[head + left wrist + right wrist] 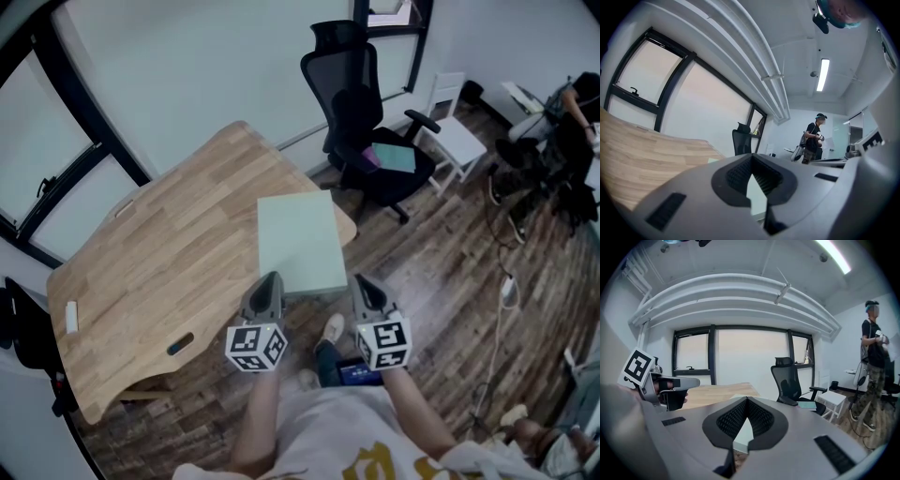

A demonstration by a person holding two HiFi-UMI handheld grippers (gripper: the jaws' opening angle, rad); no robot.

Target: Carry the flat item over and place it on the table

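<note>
Two grips on: left gripper (pixel 270 283) and right gripper (pixel 365 285) jaws pinch the green panel (pixel 300 242) by its near edge, partly over the bench (pixel 169 244) corner. Set-down and release look pending.

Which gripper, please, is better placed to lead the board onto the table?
Left, likely: both hold the board by its near edge, but the left gripper sits at the table edge while the right gripper hangs over floor.
</note>
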